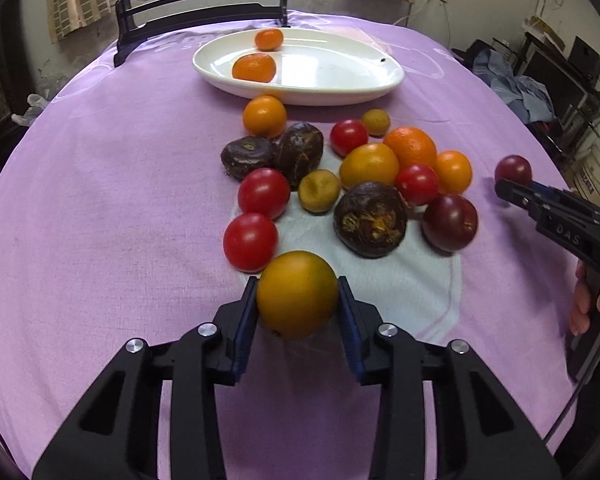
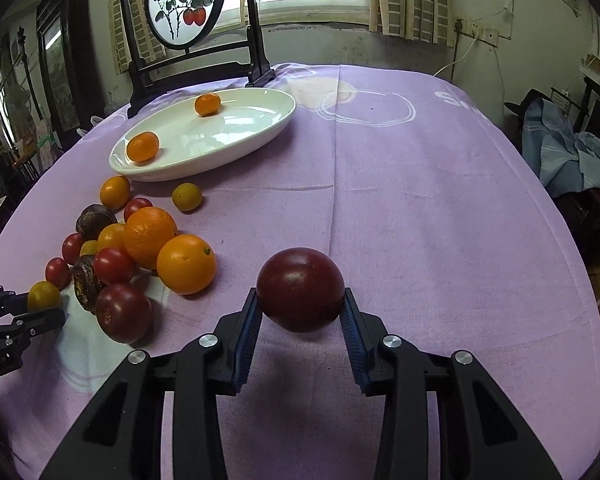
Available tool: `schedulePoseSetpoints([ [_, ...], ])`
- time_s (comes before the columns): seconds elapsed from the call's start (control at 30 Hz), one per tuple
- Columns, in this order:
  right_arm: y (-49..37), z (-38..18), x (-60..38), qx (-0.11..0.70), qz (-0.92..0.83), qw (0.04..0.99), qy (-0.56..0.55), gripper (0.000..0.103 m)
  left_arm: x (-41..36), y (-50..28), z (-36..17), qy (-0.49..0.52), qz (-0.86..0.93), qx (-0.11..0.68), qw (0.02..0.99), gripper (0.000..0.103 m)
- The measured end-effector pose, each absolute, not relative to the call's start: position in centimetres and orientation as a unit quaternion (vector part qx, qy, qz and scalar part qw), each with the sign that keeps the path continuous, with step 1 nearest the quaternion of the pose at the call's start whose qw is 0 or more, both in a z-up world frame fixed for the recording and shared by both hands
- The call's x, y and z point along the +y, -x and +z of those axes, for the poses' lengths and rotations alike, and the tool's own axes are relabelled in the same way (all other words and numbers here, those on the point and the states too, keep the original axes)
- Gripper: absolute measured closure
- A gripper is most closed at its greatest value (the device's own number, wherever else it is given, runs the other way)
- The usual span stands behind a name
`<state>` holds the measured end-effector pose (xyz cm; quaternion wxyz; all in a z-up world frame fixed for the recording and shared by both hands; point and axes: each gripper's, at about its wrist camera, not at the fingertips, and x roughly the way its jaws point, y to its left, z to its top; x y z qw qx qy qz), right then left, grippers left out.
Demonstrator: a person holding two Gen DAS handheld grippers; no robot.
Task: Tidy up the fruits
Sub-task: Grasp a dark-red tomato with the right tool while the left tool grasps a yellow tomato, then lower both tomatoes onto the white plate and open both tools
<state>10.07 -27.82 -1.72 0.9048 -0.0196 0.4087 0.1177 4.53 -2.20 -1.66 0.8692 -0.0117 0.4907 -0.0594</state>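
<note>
A yellow-orange fruit (image 1: 297, 294) with a greenish top is clamped between the blue pads of the left gripper (image 1: 298, 300), at the near edge of the fruit pile, over a white towel (image 1: 412, 280). It is seen again from the right wrist view (image 2: 44, 296), small, at the left gripper's tip (image 2: 46, 312). Whether it is lifted off the cloth cannot be told.

A dark red plum (image 2: 300, 290) is pinched between the pads of the right gripper (image 2: 300, 312); a shadow is cast below it on the purple tablecloth (image 2: 420, 220), so it is held above the surface, well apart from the pile. The same plum (image 1: 513, 170) is seen at the right gripper's tip (image 1: 508, 188) in the left view.

The pile is spread between the left gripper and the white oval plate (image 1: 340, 92): red tomatoes (image 1: 264, 193), dark brown shrivelled fruits (image 1: 370, 220), oranges (image 1: 410, 146), small olive-yellow fruits (image 1: 319, 191), and a second plum (image 1: 450, 222). One orange fruit (image 1: 265, 116) lies just beside the plate rim.

Two tangerines are held in the plate, one (image 1: 254, 67) near the front-left rim, one (image 1: 269, 39) at the back. The rest of the plate is bare.

A round painted screen on a black stand (image 2: 186, 0) is placed behind the plate.
</note>
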Motion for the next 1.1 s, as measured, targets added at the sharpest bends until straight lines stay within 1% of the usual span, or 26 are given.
schedulePoseSetpoints([
  [0.13, -9.7, -0.9, -27.5, 0.394, 0.123, 0.911, 0.017, 0.063, -1.6, -3.7, -0.6, 0.017, -0.075, 0.482, 0.873, 0.066],
  [0.27, -8.9, 0.8, -26.3, 0.368, 0.143, 0.918, 0.024, 0.063, -0.4, -3.9, 2.0, 0.016, -0.082, 0.454, 0.887, 0.066],
  [0.43, -9.5, 3.4, -23.6, 0.350, 0.182, 0.918, 0.042, 0.063, 0.5, -7.4, 5.3, -0.004, -0.057, 0.412, 0.910, 0.066],
  [0.53, -11.0, 4.7, -21.4, 0.339, 0.192, 0.919, 0.057, 0.063, 0.8, -11.0, 6.3, 0.005, -0.047, 0.404, 0.914, 0.066],
  [0.7, -14.6, 4.7, -17.9, 0.347, 0.198, 0.914, 0.076, 0.063, 1.6, -17.2, 5.6, 0.026, -0.008, 0.412, 0.911, 0.066],
  [0.97, -19.9, 2.1, -14.8, 0.393, 0.188, 0.895, 0.095, 0.063, 0.9, -24.1, 4.7, 0.036, 0.007, 0.421, 0.906, 0.066],
  [1.1, -21.4, 1.0, -14.4, 0.409, 0.183, 0.888, 0.102, 0.062, 0.1, -27.2, 3.3, 0.034, 0.006, 0.441, 0.897, 0.066],
])
